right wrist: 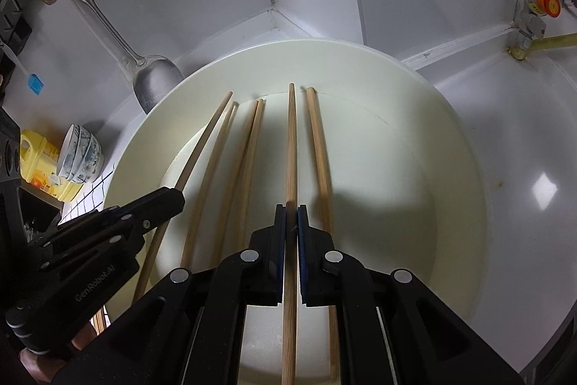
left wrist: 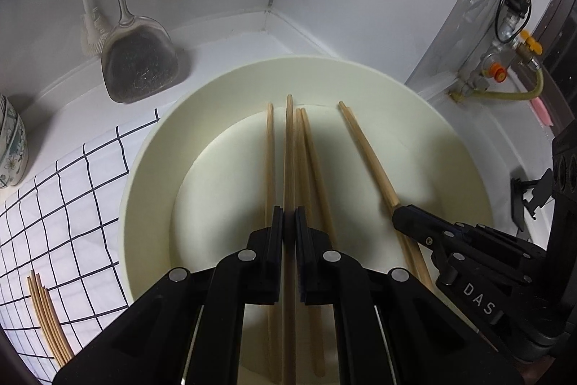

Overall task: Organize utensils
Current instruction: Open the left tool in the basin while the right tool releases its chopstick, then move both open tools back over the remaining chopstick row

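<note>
Our left tongs (left wrist: 289,217) and right tongs (right wrist: 291,215) each pinch one chopstick (left wrist: 289,147) over the basin (left wrist: 151,147) — only the left view shows spare chopsticks (left wrist: 48,320) on the checked cloth (left wrist: 72,197).

- A home kitchen, seen at a white counter corner (left wrist: 230,35) where two white walls meet.
- A metal spatula (left wrist: 139,67) leans against the wall, with a white brush (left wrist: 94,27) beside it.
- Patterned rice bowls (right wrist: 81,154) stand stacked by a yellow bottle (right wrist: 39,165).
- A gas valve (left wrist: 505,60) with a yellowish hose (left wrist: 512,94) sits at the wall.
- A large cream basin (left wrist: 151,168) with wooden chopsticks (left wrist: 269,150) rests on the counter by a checked cloth (left wrist: 54,204).
</note>
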`<state>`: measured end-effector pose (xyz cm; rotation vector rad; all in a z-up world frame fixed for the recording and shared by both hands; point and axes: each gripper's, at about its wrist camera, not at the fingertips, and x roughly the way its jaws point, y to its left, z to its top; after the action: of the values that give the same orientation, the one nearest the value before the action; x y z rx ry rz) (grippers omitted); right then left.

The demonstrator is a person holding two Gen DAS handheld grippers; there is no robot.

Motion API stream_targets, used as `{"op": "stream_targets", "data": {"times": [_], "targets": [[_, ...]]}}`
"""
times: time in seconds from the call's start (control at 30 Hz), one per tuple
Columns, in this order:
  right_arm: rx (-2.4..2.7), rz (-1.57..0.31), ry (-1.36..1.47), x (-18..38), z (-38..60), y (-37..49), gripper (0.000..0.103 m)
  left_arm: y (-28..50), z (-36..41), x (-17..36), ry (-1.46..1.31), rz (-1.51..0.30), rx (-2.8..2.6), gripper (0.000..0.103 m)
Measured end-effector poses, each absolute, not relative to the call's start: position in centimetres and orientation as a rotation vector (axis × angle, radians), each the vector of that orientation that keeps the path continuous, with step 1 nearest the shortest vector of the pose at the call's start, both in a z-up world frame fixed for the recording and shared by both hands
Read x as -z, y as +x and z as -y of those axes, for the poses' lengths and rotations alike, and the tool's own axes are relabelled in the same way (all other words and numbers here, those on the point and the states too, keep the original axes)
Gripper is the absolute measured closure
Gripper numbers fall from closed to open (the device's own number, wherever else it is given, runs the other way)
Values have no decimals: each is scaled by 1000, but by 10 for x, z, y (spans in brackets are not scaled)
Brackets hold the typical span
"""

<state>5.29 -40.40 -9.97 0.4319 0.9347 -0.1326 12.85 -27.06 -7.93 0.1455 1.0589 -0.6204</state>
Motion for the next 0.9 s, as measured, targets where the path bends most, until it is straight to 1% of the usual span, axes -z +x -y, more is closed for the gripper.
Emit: {"op": "stream_targets", "data": {"times": [0.23,0.27,0.3,0.33,0.37,0.4,0.47,0.6,0.77,0.9], "targets": [[152,-930,429,99,407,52,97,129,276,82,179,-1073,596,94],[156,-922,427,97,407,51,95,129,275,81,178,-1072,589,88],[158,-918,422,95,407,50,91,128,273,78,174,-1066,588,75],[165,-911,413,93,406,48,84,127,270,74,171,-1052,579,67],[174,-902,404,90,406,45,80,126,268,71,172,-1040,565,47],[180,-893,400,87,405,43,77,125,264,66,165,-1020,552,34],[194,-881,401,82,405,37,76,121,255,56,158,-987,543,33],[223,-866,417,75,401,22,70,114,235,46,164,-971,518,27],[241,-850,423,67,381,0,68,105,198,36,145,-976,516,27],[229,-843,415,60,355,-12,63,94,169,27,140,-962,506,25]]}}
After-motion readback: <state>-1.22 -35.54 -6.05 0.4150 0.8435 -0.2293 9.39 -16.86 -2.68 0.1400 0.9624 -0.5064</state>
